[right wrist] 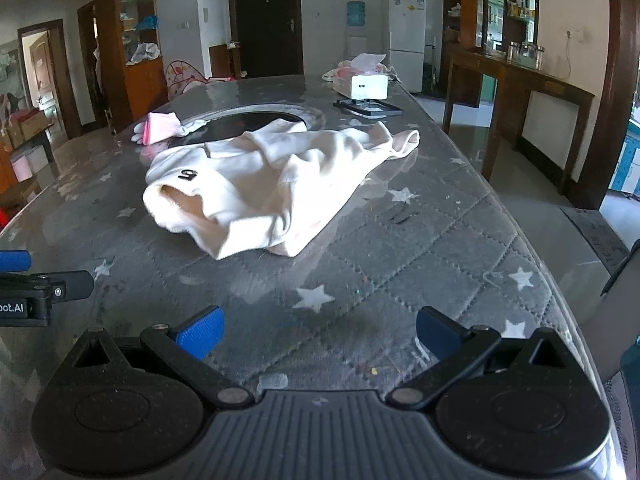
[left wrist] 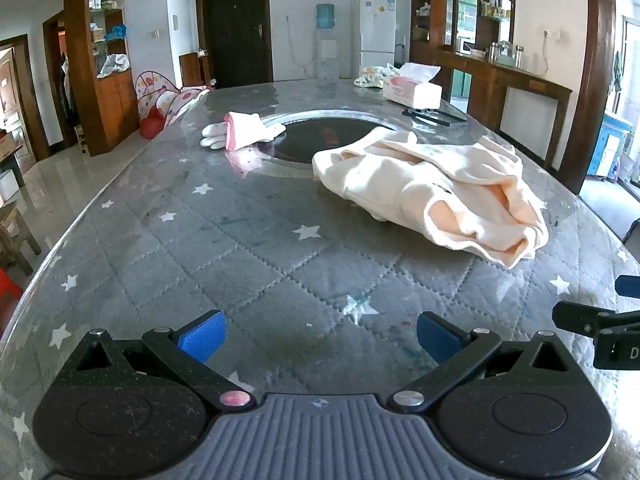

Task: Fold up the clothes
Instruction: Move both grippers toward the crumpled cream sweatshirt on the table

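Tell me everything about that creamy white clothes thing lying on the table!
The garment is cream-white, soft and thick-looking like fleece, with a peachy inside showing at its openings. A small black mark like a "5" sits near one cuff. It lies crumpled and unfolded on the table, one sleeve stretched toward the far right, its far edge over the dark round inset. Neither tool touches it; the left tool and right tool are open, short of it.

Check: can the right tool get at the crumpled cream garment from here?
Probably yes. The right tool is open, and only bare quilted grey star-print table cover lies between it and the crumpled cream garment.
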A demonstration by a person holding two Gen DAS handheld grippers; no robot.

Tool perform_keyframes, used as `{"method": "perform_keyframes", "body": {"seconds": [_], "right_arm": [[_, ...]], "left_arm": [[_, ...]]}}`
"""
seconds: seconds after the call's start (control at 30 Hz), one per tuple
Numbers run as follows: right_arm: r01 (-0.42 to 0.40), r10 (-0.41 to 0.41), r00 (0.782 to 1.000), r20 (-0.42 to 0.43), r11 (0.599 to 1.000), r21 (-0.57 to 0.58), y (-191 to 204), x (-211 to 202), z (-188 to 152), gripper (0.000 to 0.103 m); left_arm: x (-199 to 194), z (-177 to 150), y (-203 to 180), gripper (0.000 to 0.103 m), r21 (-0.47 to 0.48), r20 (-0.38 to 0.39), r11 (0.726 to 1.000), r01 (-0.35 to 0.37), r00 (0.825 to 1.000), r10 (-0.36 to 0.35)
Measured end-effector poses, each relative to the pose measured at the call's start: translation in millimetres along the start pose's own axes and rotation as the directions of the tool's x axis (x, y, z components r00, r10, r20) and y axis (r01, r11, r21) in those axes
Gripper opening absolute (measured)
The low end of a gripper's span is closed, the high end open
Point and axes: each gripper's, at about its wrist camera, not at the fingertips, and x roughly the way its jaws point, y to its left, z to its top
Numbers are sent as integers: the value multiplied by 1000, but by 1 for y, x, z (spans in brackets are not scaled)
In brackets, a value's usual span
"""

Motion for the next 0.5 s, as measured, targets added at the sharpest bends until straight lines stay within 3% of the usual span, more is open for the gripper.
{"method": "perform_keyframes", "body": {"seconds": [0.5], "right_arm": [[1, -1, 1000, -10, 1000, 29, 4, -11, -2, 103]], "left_arm": [[-1, 2, -12, 103, 19, -23, 1000, 10, 1000, -9]]}}
